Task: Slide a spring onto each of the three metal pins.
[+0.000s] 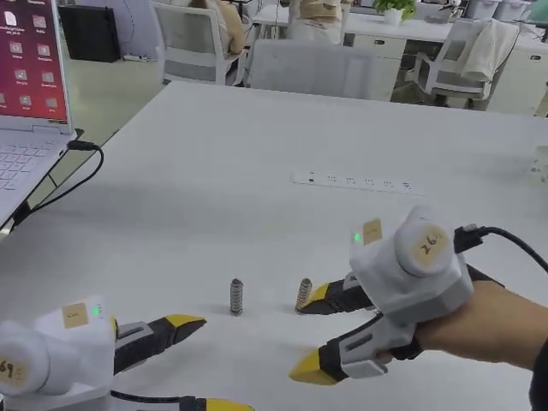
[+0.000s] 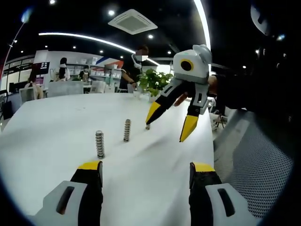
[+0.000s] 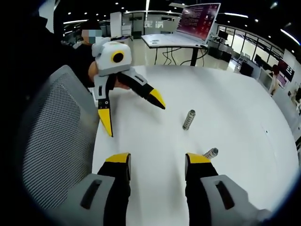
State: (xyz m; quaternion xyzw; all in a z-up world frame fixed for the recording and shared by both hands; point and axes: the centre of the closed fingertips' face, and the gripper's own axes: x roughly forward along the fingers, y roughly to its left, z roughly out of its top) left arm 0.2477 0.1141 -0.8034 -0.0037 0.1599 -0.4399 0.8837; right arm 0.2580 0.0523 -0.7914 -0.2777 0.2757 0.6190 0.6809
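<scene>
Two springs stand upright on the white table (image 1: pixel 257 171), each seemingly on a pin: one (image 1: pixel 237 296) in the middle, one (image 1: pixel 303 294) just to its right and leaning a little. My right gripper (image 1: pixel 305 336) is open and holds nothing, and its upper fingertip is touching or almost touching the leaning spring (image 3: pixel 211 152). My left gripper (image 1: pixel 210 364) is open and holds nothing at the bottom left, short of the middle spring (image 2: pixel 99 143). In the left gripper view a short pin-like stub (image 2: pixel 147 126) stands beyond the second spring (image 2: pixel 127 130), by the right gripper's tip.
An open laptop (image 1: pixel 26 86) with a black cable (image 1: pixel 68 184) sits at the table's left edge. A white power strip (image 1: pixel 355 181) lies further back. Office chairs (image 1: pixel 300 68) stand behind the table, and a mesh chair (image 3: pixel 56 141) is close to me.
</scene>
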